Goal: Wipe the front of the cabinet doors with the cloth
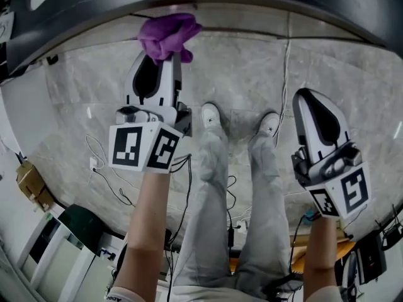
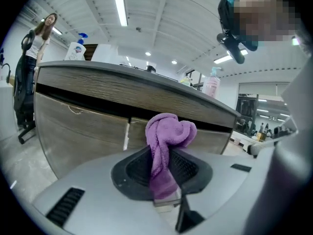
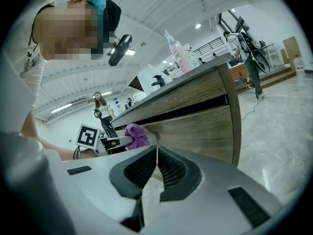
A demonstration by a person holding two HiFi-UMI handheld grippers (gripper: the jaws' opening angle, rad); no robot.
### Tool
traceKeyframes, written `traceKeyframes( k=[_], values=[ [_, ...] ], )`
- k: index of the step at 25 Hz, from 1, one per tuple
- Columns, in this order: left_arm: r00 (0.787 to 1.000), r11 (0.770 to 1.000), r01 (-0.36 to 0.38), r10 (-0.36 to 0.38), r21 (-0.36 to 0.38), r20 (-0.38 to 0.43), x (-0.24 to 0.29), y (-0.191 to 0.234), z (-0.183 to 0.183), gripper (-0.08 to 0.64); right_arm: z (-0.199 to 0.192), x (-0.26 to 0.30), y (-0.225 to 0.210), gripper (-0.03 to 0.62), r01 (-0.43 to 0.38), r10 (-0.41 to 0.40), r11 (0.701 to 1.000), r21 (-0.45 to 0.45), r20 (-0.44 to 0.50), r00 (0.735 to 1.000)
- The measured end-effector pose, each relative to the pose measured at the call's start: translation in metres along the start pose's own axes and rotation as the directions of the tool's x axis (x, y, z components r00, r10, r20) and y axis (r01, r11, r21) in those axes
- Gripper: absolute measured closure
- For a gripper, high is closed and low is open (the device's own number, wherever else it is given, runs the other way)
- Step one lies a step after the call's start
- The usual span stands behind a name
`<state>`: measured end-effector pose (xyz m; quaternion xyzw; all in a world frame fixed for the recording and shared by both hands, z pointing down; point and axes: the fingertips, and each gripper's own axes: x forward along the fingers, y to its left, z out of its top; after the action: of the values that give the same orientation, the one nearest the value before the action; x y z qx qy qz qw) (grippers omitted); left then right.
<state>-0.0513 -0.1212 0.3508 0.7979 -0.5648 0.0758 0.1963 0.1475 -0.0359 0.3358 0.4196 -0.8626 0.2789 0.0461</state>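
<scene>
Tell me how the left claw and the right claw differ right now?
The left claw is shut on a purple cloth; the right claw is shut on nothing. The left claw reaches forward to the cabinet doors, while the right claw hangs further back from them. Both have the same white and black shape and point toward the cabinet doors.
</scene>
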Motion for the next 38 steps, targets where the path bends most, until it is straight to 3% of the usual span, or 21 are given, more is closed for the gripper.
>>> traceKeyframes(
  k=[7,12,18,23,27,38],
  values=[
    [0.985,0.987,0.156,-0.159,-0.046,-0.067,0.042,-0.124,-0.059,0.477,-0.008,-0.055,-0.051,0.563,0.031,-0.032,0.999,-0.004,-0.042,0.999],
    [0.95,0.956,0.29,-0.292,-0.034,-0.11,0.081,-0.208,-0.085,0.477,-0.014,-0.097,-0.092,0.563,0.115,-0.114,0.993,0.034,-0.025,0.993],
    [0.919,0.928,0.371,-0.371,-0.029,-0.134,0.115,-0.26,-0.1,0.477,-0.026,-0.137,-0.123,0.563,0.214,-0.217,0.971,0.106,0.017,0.976],
    [0.923,0.933,0.358,-0.361,-0.047,-0.133,0.126,-0.256,-0.104,0.477,-0.038,-0.152,-0.13,0.563,0.262,-0.265,0.957,0.128,0.011,0.964],
    [0.932,0.942,0.332,-0.335,-0.046,-0.14,0.121,-0.226,-0.105,0.477,-0.046,-0.147,-0.122,0.563,0.279,-0.281,0.953,0.121,0.003,0.96],
    [0.966,0.975,0.222,-0.223,-0.027,-0.131,0.092,-0.101,-0.087,0.477,-0.045,-0.065,-0.06,0.563,0.181,-0.181,0.98,0.08,-0.012,0.983]
  ],
)
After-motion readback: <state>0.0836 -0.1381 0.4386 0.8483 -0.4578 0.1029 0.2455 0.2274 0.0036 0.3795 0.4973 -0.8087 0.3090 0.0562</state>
